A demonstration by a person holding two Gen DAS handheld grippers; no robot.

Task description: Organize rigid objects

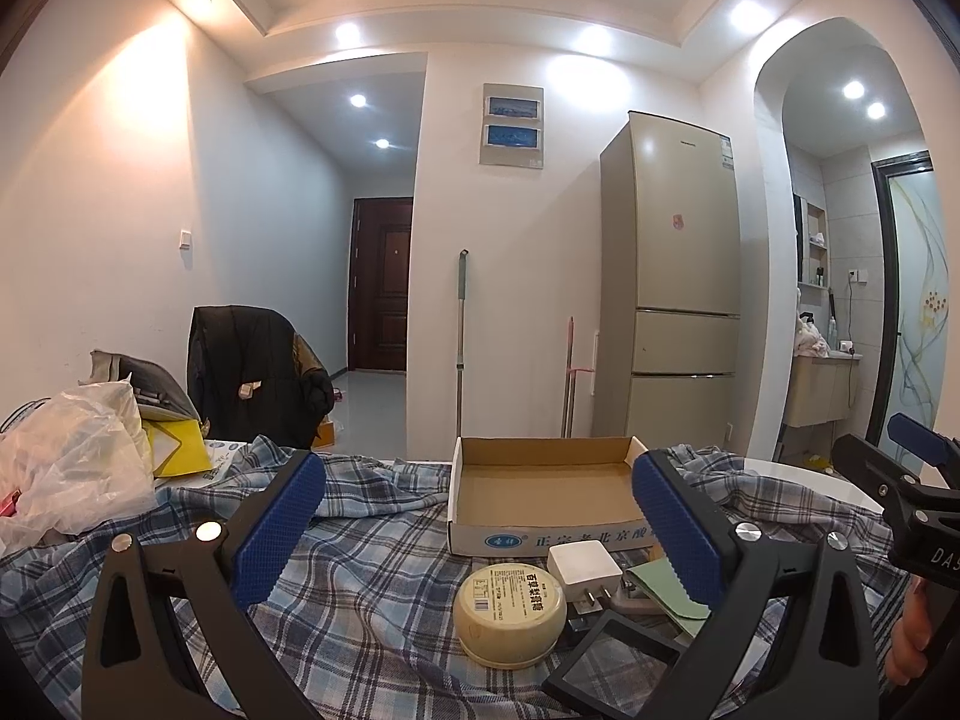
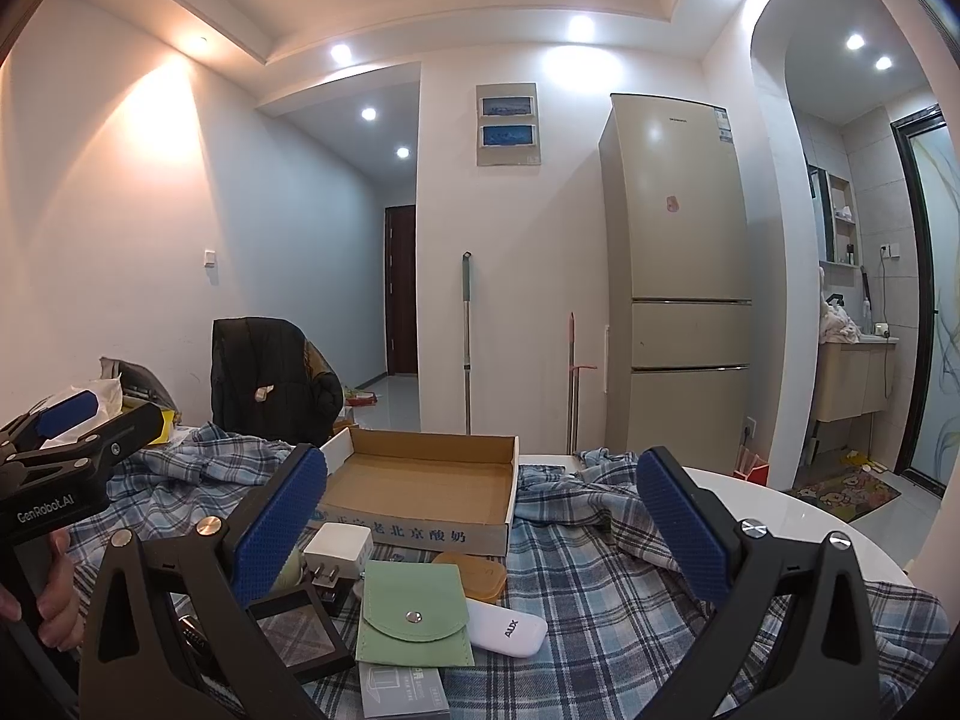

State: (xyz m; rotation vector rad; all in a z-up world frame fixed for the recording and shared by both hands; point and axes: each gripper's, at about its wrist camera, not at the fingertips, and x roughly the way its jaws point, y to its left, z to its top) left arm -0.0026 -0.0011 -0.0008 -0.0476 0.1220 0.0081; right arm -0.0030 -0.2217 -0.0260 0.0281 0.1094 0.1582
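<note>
From the left wrist, the left gripper (image 1: pixel 477 510) hung with fingers spread wide above a round tin (image 1: pixel 509 612) beside a white charger (image 1: pixel 583 564), before the empty cardboard tray (image 1: pixel 543 531). From the right wrist, the right gripper (image 2: pixel 483 516) likewise gaped, empty, over a green pouch (image 2: pixel 413 612) and white remote (image 2: pixel 507 627) on the plaid cloth (image 2: pixel 600 588).

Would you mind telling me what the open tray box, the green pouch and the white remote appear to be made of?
The open tray box looks like corrugated cardboard: raw brown inside, printed white outside, folded corners. The green pouch appears to be matte faux leather or felt, with stitched edges and a metal snap. The white remote seems glossy hard plastic, judging by its smooth sheen.
</note>
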